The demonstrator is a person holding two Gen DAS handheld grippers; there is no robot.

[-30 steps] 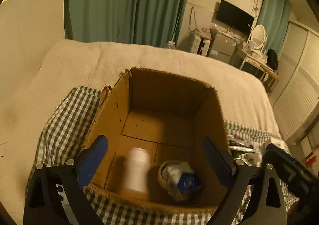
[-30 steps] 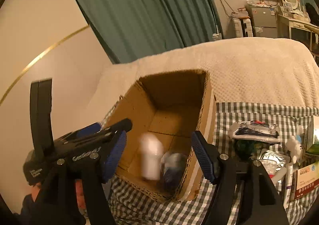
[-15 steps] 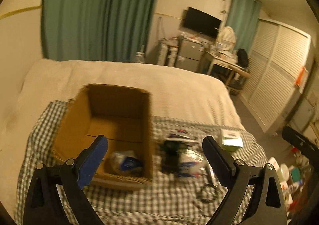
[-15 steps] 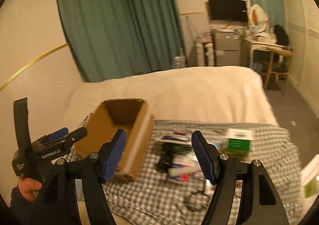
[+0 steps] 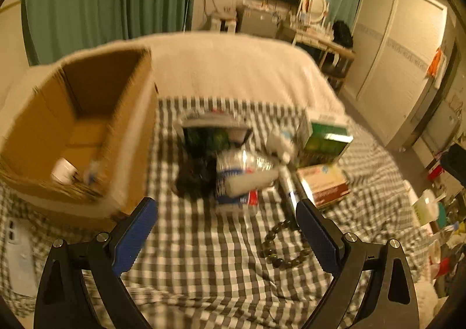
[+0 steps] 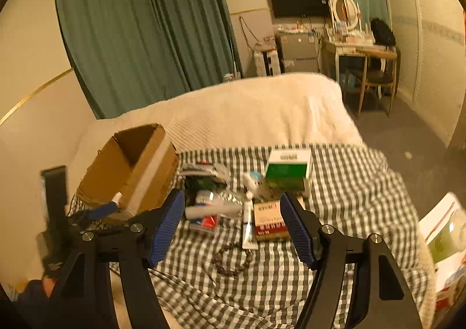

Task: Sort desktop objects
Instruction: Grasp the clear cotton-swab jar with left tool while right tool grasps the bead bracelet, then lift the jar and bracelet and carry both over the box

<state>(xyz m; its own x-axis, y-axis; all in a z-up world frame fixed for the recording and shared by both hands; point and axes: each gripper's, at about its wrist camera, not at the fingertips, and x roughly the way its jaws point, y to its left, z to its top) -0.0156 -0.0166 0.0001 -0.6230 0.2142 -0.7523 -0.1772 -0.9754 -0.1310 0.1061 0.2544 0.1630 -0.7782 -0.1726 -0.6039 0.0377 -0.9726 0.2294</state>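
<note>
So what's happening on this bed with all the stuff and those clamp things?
A person is sorting small items into a cardboard box on a checked cloth. The box already holds a white bottle. Both tools, left and right, are open and empty, hovering above the remaining pile: a green box, a red and white box, a crushed bottle and a bead bracelet.

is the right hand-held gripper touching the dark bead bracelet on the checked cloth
Apart. The right wrist view shows the right hand-held gripper open and empty, with bare green-and-white checked cloth between its blue pads and the dark bead bracelet.
</note>
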